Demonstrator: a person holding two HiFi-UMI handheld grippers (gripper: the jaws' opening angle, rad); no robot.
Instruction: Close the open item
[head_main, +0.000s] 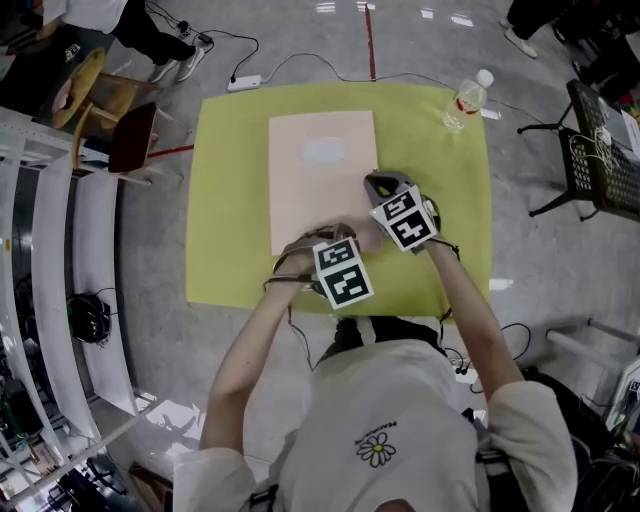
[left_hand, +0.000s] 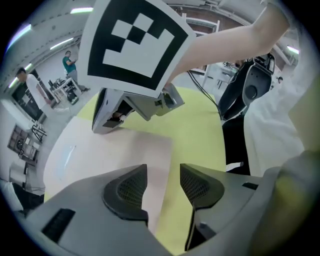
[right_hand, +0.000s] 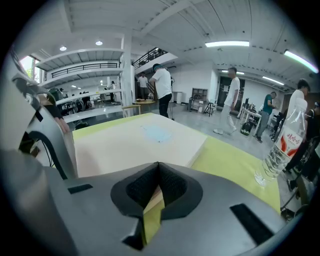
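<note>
A flat pale pink folder-like item (head_main: 320, 170) lies on a yellow-green mat (head_main: 440, 200), with a pale blue patch (head_main: 323, 152) on its top face. It looks flat and closed from above. My left gripper (head_main: 342, 238) points steeply down over the item's near right corner; in the left gripper view its jaws (left_hand: 163, 185) stand open with nothing between them, the pink surface (left_hand: 100, 155) below. My right gripper (head_main: 378, 185) rests at the item's right edge. Its jaws (right_hand: 158, 180) are shut, pads meeting, the pink top (right_hand: 130, 142) stretching beyond.
A clear water bottle (head_main: 466, 100) stands at the mat's far right corner, also seen in the right gripper view (right_hand: 282, 145). Shelving and a wooden stool (head_main: 110, 110) are at the left, a black chair (head_main: 600, 150) at the right. Cables and a power strip (head_main: 244, 83) lie beyond the mat.
</note>
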